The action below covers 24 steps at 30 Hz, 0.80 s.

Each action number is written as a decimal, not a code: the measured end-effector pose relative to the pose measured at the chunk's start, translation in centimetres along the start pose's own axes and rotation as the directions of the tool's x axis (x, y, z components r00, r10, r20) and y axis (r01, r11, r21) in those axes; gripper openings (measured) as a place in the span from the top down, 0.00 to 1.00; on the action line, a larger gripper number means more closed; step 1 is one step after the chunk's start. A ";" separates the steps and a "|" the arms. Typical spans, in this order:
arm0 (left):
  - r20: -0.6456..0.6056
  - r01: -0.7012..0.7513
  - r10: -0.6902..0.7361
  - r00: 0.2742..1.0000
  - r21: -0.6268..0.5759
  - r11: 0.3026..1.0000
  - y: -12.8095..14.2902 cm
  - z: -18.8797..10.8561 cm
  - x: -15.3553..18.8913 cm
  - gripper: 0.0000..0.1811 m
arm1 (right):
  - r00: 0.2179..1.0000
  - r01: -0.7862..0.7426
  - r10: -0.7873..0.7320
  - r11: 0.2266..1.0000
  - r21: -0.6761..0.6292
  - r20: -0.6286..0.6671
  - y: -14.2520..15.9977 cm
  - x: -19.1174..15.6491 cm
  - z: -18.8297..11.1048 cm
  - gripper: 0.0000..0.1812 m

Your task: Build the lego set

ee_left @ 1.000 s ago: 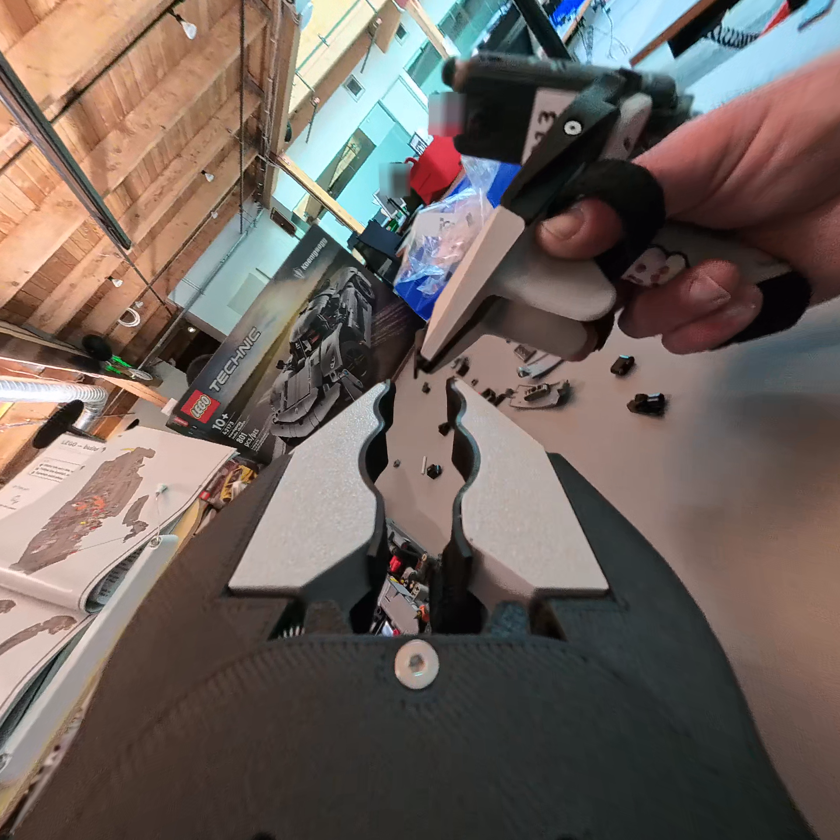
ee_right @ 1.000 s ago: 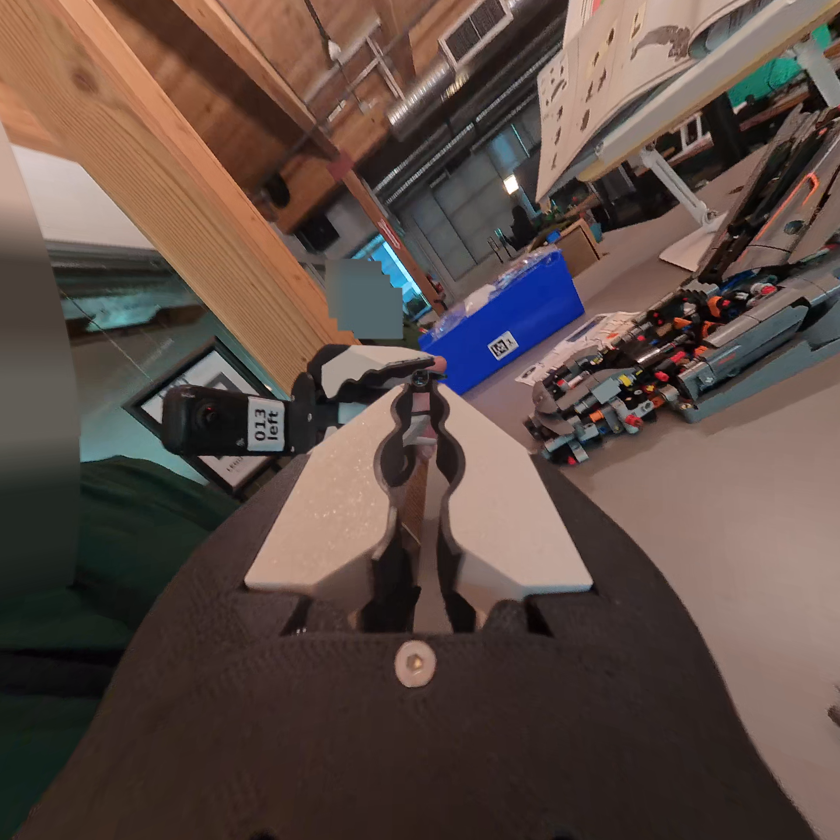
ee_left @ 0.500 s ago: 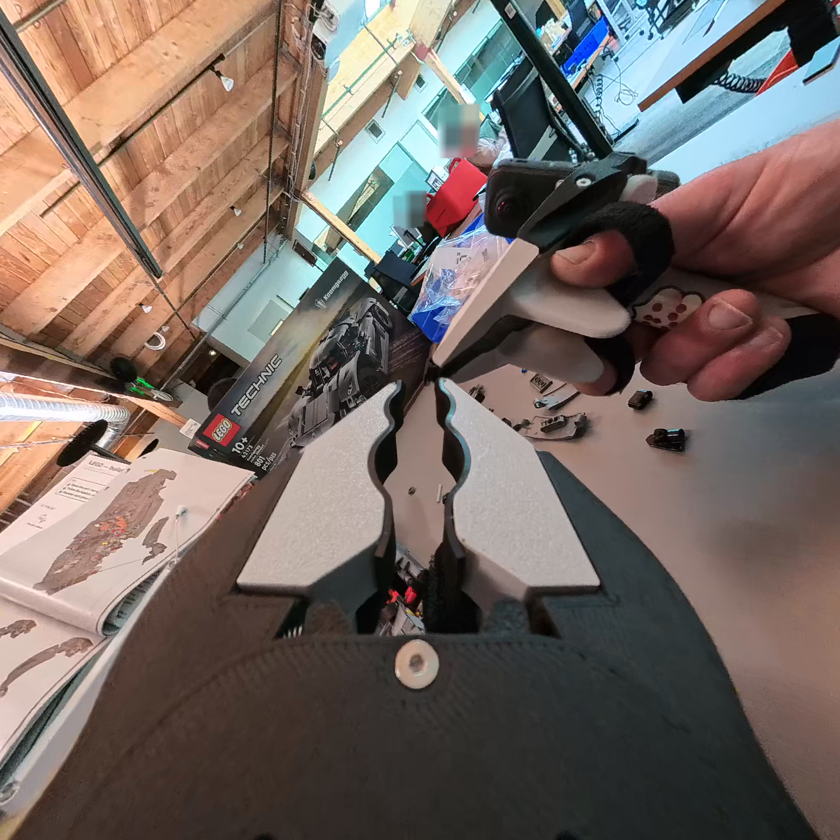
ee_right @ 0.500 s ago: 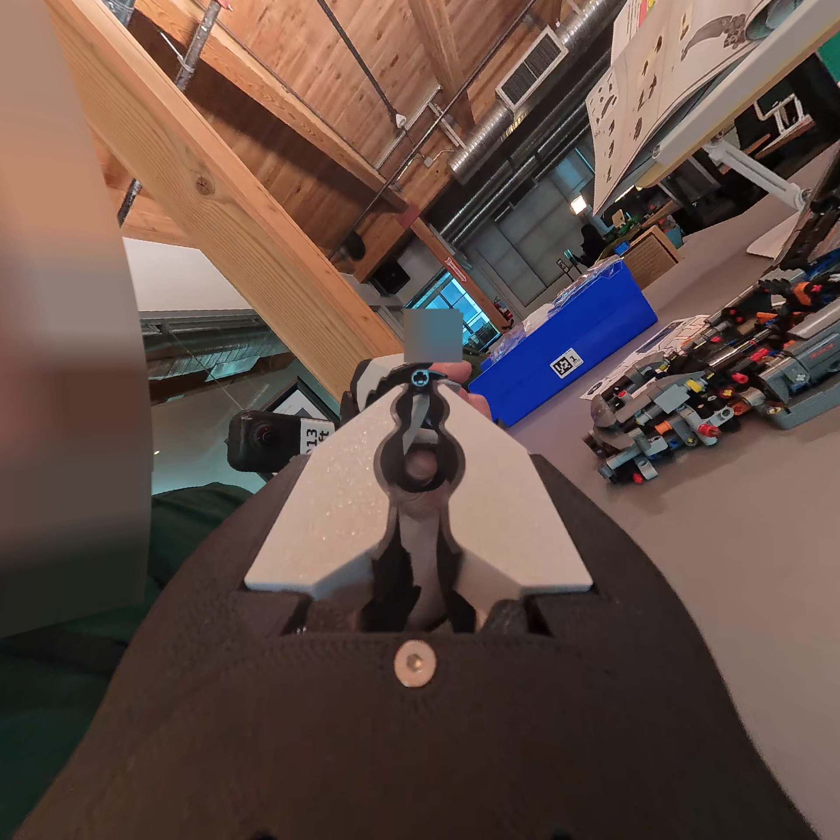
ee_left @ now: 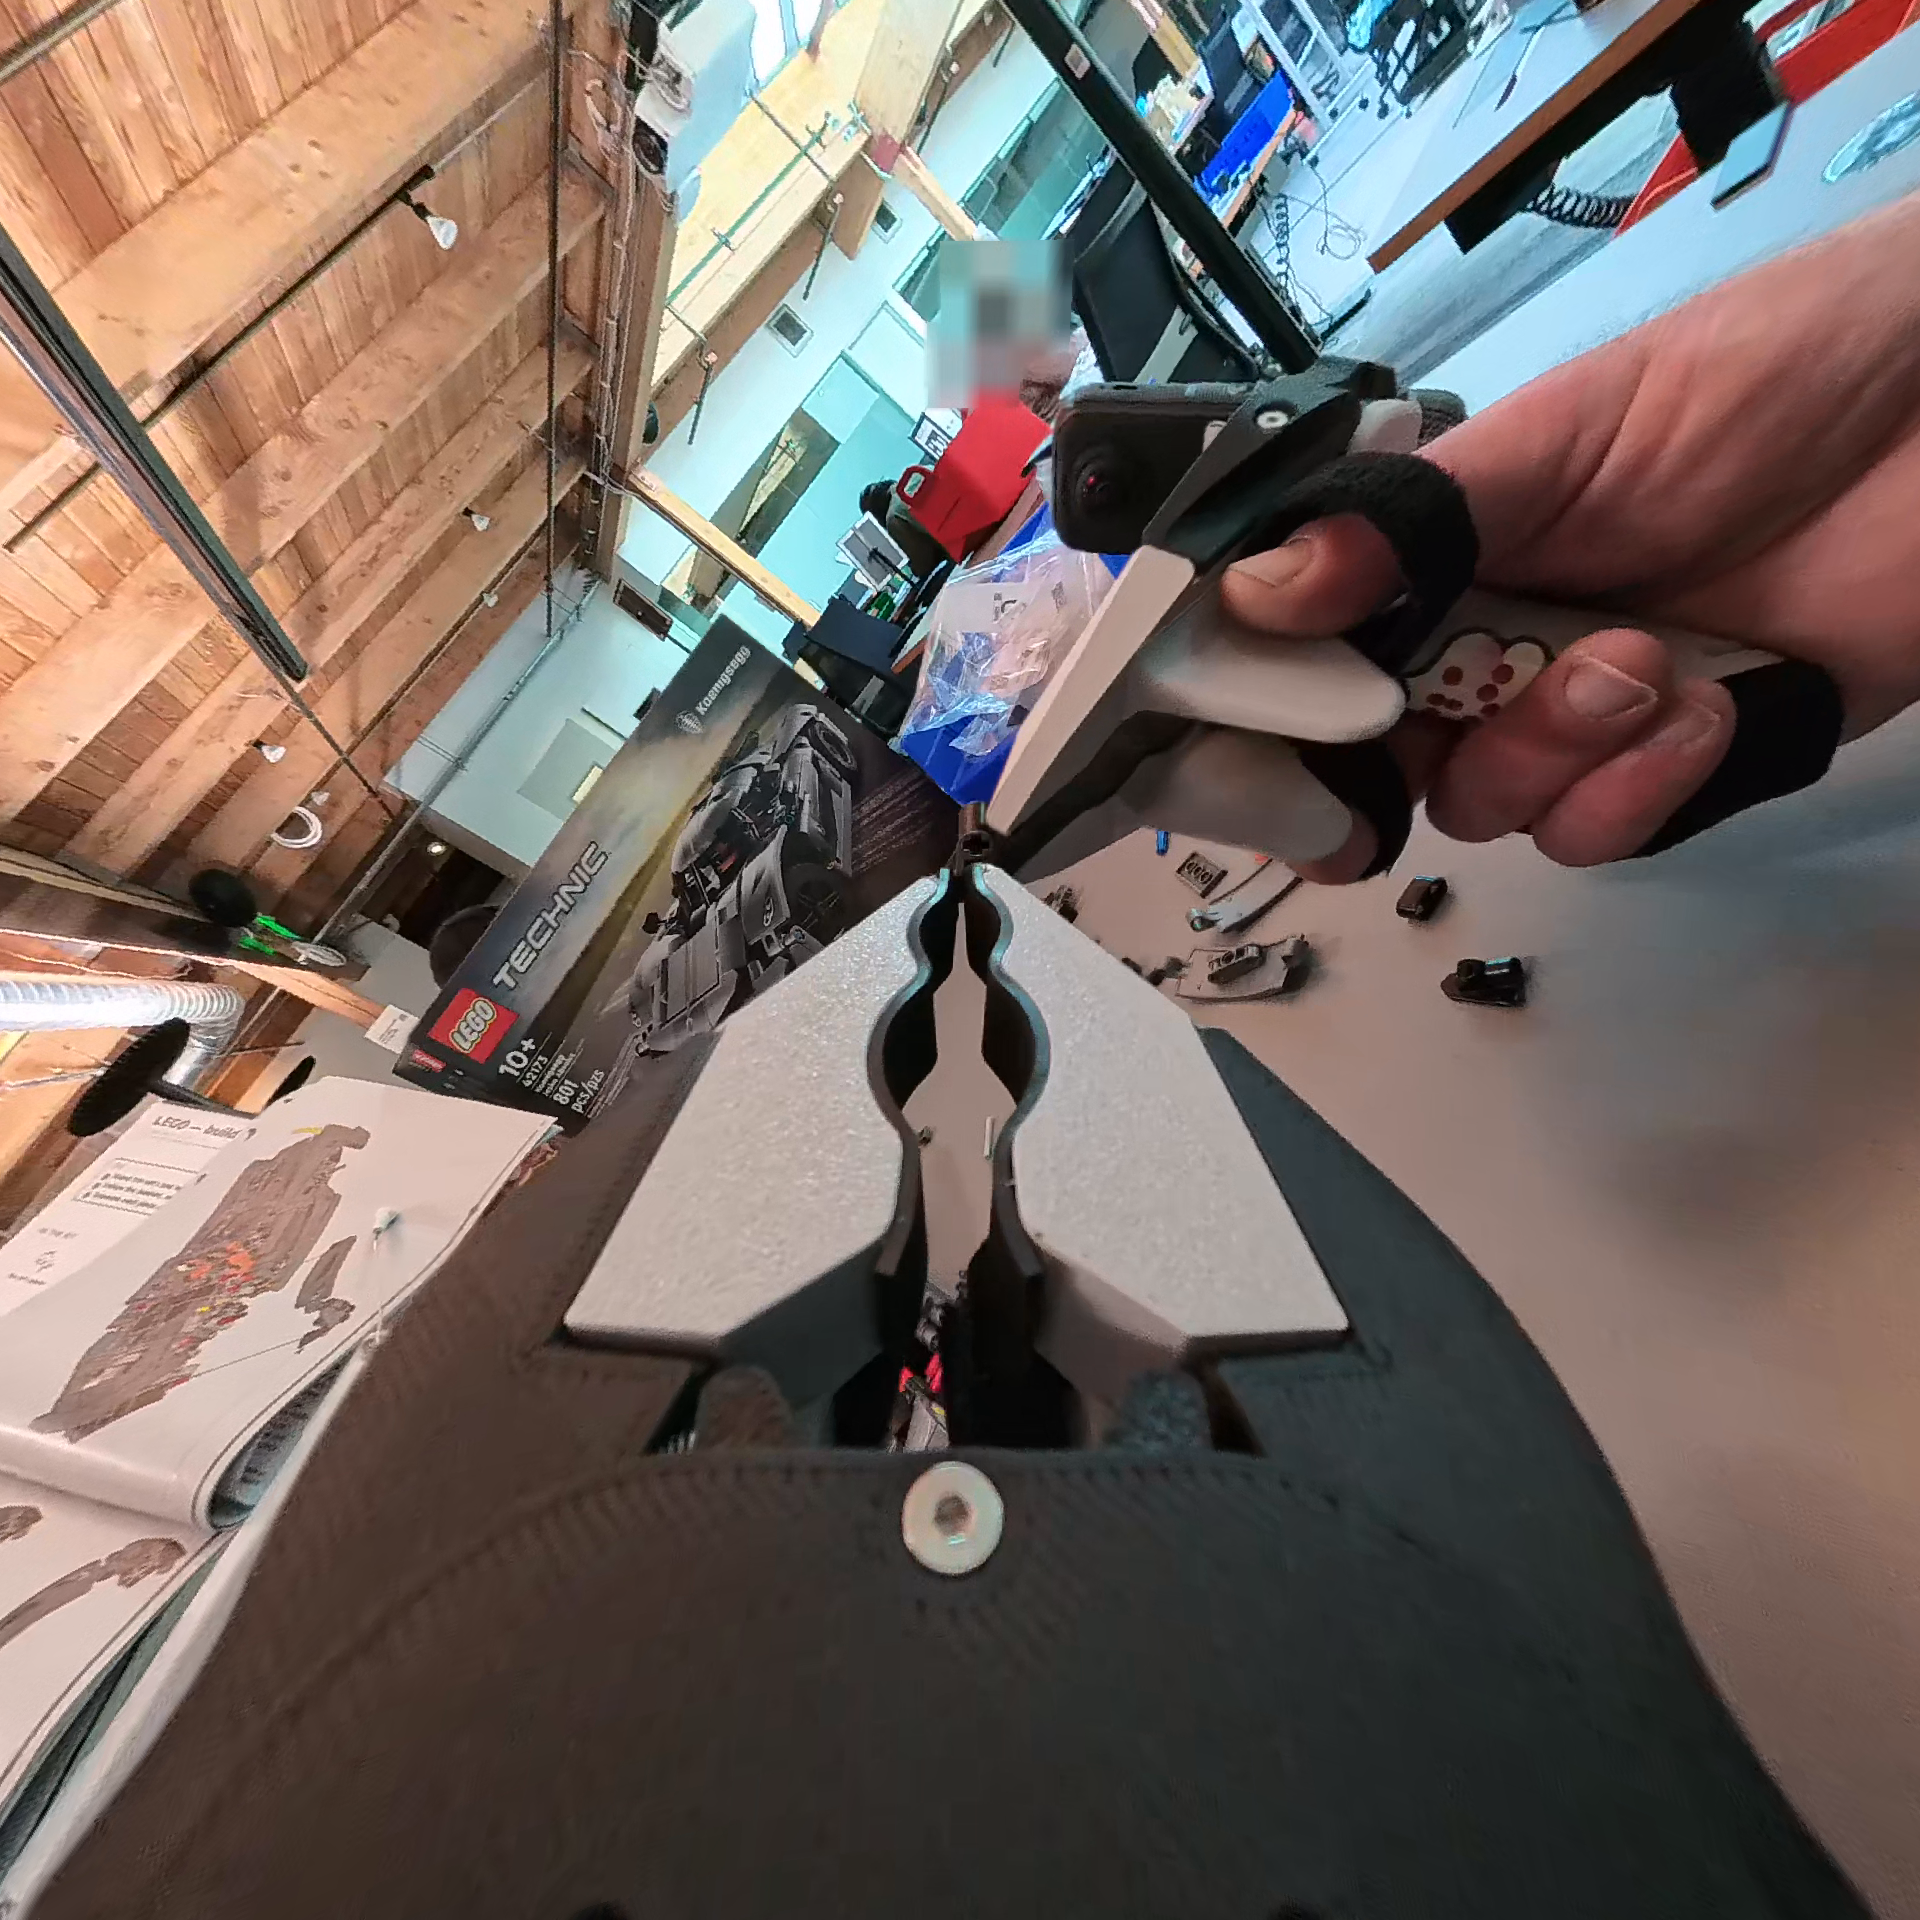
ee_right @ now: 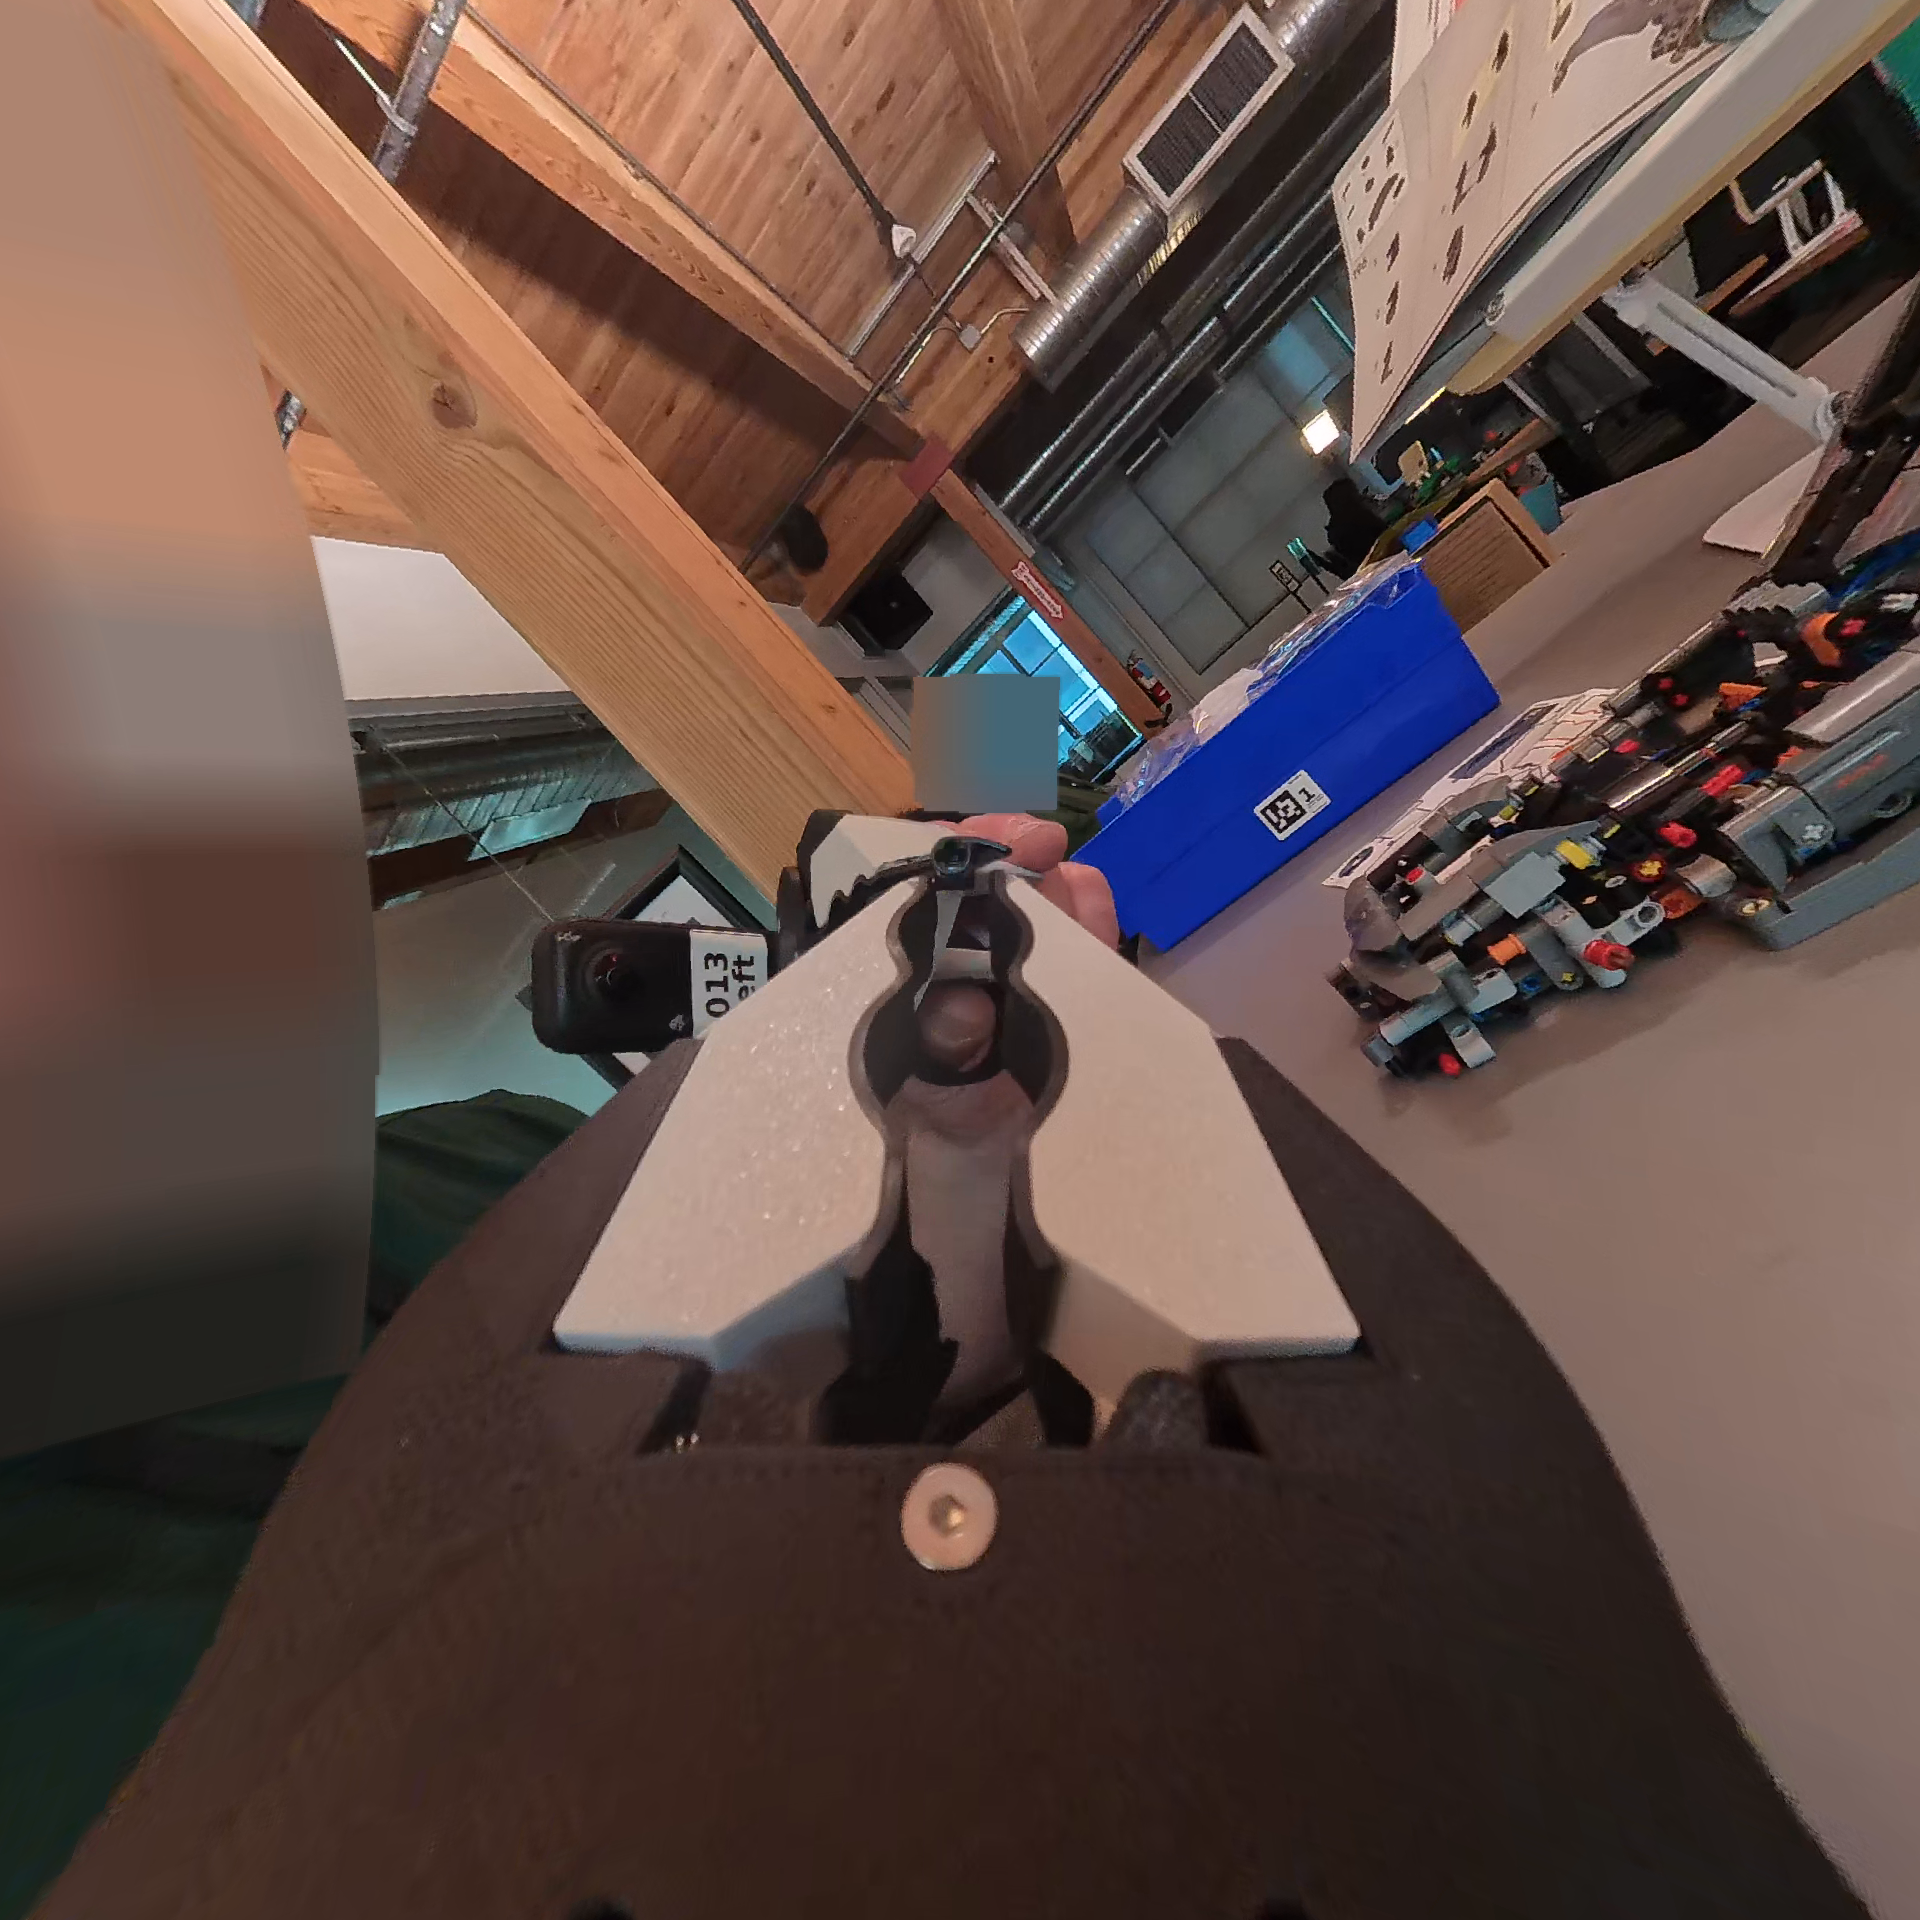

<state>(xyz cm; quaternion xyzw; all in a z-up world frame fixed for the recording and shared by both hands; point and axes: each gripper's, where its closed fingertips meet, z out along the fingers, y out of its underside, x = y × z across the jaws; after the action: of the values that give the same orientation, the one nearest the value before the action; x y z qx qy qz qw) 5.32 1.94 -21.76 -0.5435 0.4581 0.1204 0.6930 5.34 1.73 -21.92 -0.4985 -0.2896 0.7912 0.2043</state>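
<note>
The left tongs and the right tongs meet tip to tip in the air above the counter. Both pairs are squeezed together, and a tiny black peg sits right where the four tips converge. In the right wrist view the same piece shows as a small dark round-ended part with a bluish rim, clamped at the right tongs' tips. The left tongs' tips press against it from the other side, though which pair carries its weight cannot be told. A bare hand with black straps over two fingers grips the right tool.

The half-built model lies well apart on the counter, a long grey and black frame studded with red, orange, yellow and blue pins, with a larger grey section beside it. A few loose dark parts and a flat grey panel piece are scattered on the counter near the right hand.

The counter is a plain grey-beige surface. On it stand the set's dark box, printed with a grey car, a blue bin holding clear bags, and an open instruction book on a raised white stand. Overhead run timber beams, plank ceiling, silver ducting and track lights.
</note>
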 end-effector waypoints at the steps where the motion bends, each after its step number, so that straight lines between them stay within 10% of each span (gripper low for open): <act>1: 0.002 -0.002 0.002 1.000 0.005 1.000 0.0 -0.1 -0.1 1.00 | 1.000 -0.007 0.007 1.000 0.004 0.003 -0.1 0.0 -0.2 0.94; 24: -0.022 -0.325 0.325 0.946 0.001 0.946 -0.9 -0.7 0.9 1.00 | 0.997 0.051 -0.047 0.995 -0.082 0.054 0.6 -1.0 -0.4 0.96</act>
<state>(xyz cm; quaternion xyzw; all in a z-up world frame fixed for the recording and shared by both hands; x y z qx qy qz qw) 6.03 0.66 -21.82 -0.4628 0.5487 0.2273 0.6581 6.12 0.79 -21.80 -0.4783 -0.3398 0.7859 0.1950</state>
